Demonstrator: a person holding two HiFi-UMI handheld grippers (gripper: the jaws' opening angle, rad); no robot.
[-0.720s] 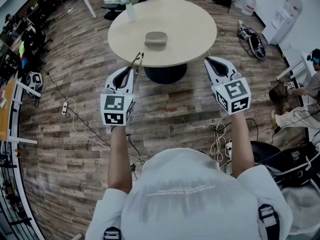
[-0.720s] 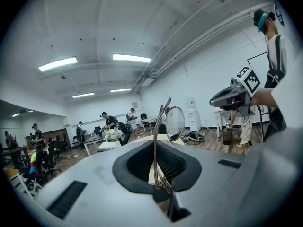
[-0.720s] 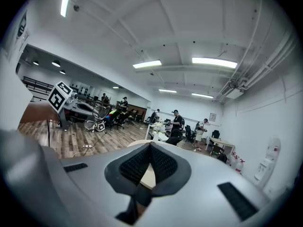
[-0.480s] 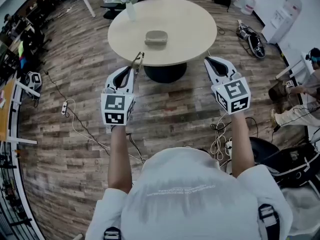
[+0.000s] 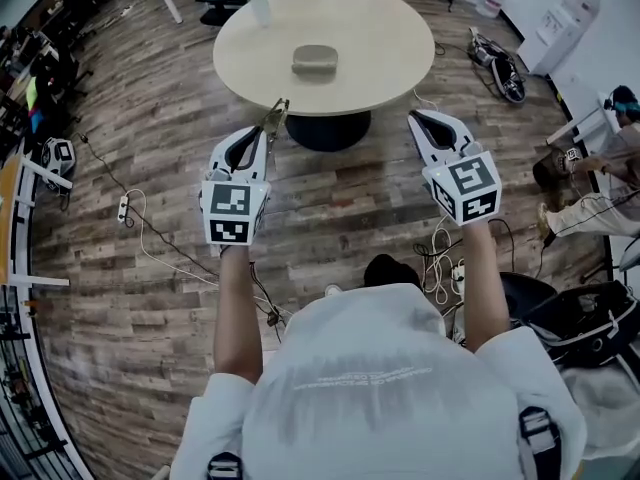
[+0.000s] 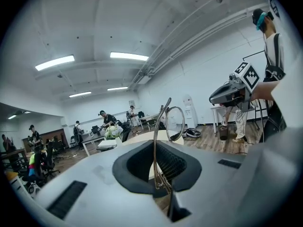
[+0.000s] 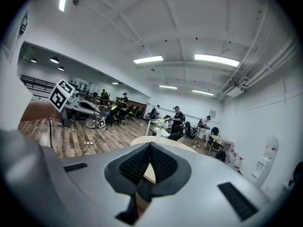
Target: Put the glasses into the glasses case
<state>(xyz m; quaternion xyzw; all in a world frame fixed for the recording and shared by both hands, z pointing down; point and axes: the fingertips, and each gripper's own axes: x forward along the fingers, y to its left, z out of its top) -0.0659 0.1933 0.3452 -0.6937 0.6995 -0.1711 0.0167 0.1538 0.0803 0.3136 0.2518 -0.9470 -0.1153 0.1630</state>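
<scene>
The glasses case (image 5: 313, 60), a closed grey-green oval, lies near the middle of the round beige table (image 5: 380, 28). My left gripper (image 5: 264, 138) is shut on the glasses (image 5: 276, 116), which stick out past its tips, short of the table's near edge. In the left gripper view the thin metal frame (image 6: 156, 141) stands upright between the black pads, with one round lens (image 6: 175, 123) above them. My right gripper (image 5: 418, 120) is shut and holds nothing; its pads (image 7: 150, 146) meet in the right gripper view. Both hang over the wooden floor in front of the table.
A white vase of flowers (image 5: 258, 3) stands on the table's far left edge. Cables and a power strip (image 5: 125, 211) lie on the floor to the left, more cables (image 5: 437, 268) to the right. A seated person (image 5: 600, 173) and a water dispenser (image 5: 565, 28) are at the right.
The view has shifted forward slightly, and a dark shoe now shows below the grippers. Both grippers keep their pose, the left still shut on the glasses.
</scene>
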